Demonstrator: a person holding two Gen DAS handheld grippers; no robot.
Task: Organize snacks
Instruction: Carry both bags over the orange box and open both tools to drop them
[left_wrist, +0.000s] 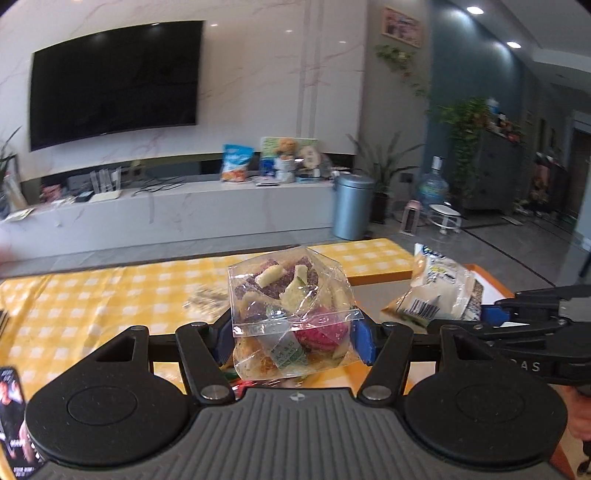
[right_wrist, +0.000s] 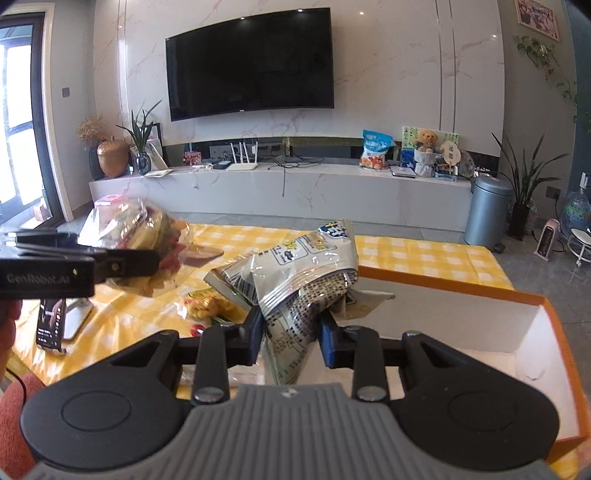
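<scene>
Two handheld grippers each lift a snack bag above a worktop covered in yellow checked cloth (left_wrist: 92, 295).

The left gripper (left_wrist: 291, 338) pinches a clear plastic bag of mixed colourful sweets (left_wrist: 291, 306), raised off the cloth. The right gripper (right_wrist: 290, 338) pinches a crumpled silver foil snack packet (right_wrist: 295, 280) over the near edge of an open orange-rimmed white box (right_wrist: 532, 332). More snacks (right_wrist: 207, 306) lie on the cloth beneath.

A dark TV (right_wrist: 251, 62) is hanging on the marble wall (right_wrist: 388, 74) straight ahead, above a long white console (right_wrist: 295, 192). Daylight is coming through a window (right_wrist: 18, 122) far left. A grey bin (right_wrist: 487, 210) is standing on the grey floor (left_wrist: 517, 236), ahead right.
</scene>
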